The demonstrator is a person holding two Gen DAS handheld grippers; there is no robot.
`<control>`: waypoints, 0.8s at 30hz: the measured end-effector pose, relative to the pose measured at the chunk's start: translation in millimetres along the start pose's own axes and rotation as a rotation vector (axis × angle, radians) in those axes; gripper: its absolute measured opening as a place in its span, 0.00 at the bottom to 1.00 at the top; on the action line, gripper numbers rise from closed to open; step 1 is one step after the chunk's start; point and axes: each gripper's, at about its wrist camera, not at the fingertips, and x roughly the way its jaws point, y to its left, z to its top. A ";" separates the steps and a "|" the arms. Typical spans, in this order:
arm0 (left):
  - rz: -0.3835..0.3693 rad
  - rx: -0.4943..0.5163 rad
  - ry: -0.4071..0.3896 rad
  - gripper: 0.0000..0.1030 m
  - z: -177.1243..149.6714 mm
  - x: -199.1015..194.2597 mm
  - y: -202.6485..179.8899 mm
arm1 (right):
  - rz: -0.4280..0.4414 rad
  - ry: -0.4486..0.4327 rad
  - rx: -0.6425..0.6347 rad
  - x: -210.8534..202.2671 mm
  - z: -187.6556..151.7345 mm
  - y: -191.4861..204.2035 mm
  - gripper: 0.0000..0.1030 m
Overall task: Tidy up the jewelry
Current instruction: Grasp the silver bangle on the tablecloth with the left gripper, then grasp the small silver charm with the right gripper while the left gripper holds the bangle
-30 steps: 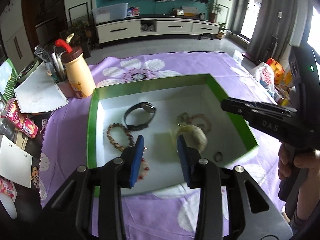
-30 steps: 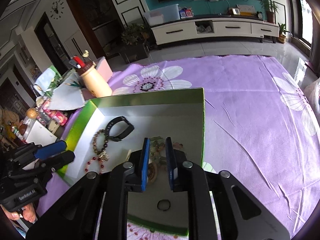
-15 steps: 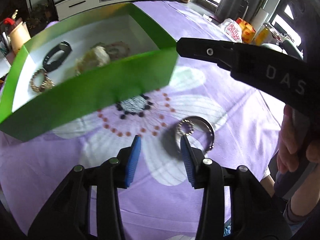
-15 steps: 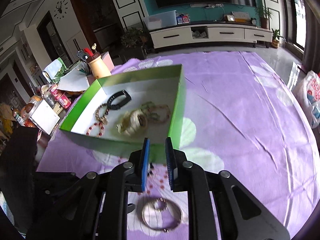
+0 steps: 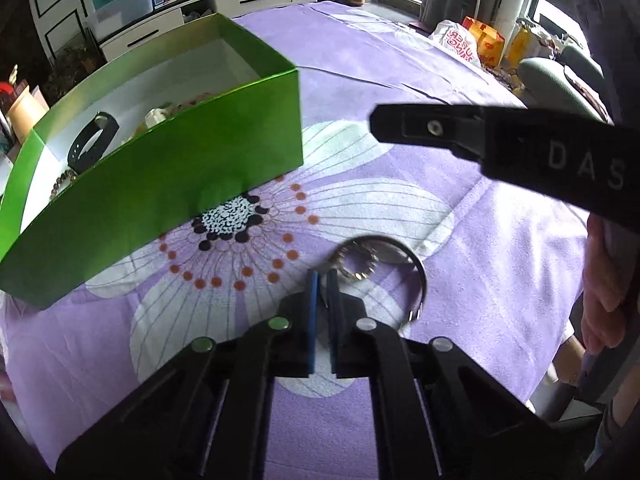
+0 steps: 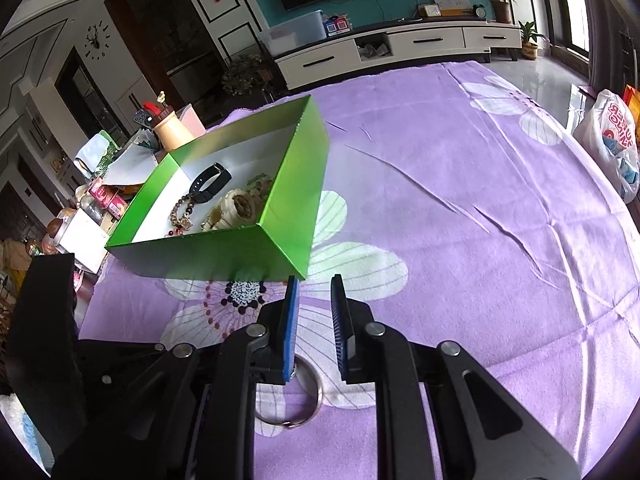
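Now the left gripper (image 5: 325, 280) has just snapped its jaws together at the near rim of the silver bangle (image 5: 416, 276), apparently pinching it beside the small beaded ring (image 5: 358, 266), presumably to lift it into the green box (image 5: 192, 168) close behind. The right gripper (image 6: 314, 312) hovers above, jaws slightly apart and empty. Only the right wrist view shows the box's contents properly, black watch (image 6: 210, 184) included

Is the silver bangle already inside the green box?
No. In the left wrist view the bangle lies on the purple cloth, outside the box.
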 end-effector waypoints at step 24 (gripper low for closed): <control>0.014 -0.283 -0.112 0.03 -21.3 -71.2 112.3 | -0.092 0.125 -0.383 32.9 -54.6 59.3 0.19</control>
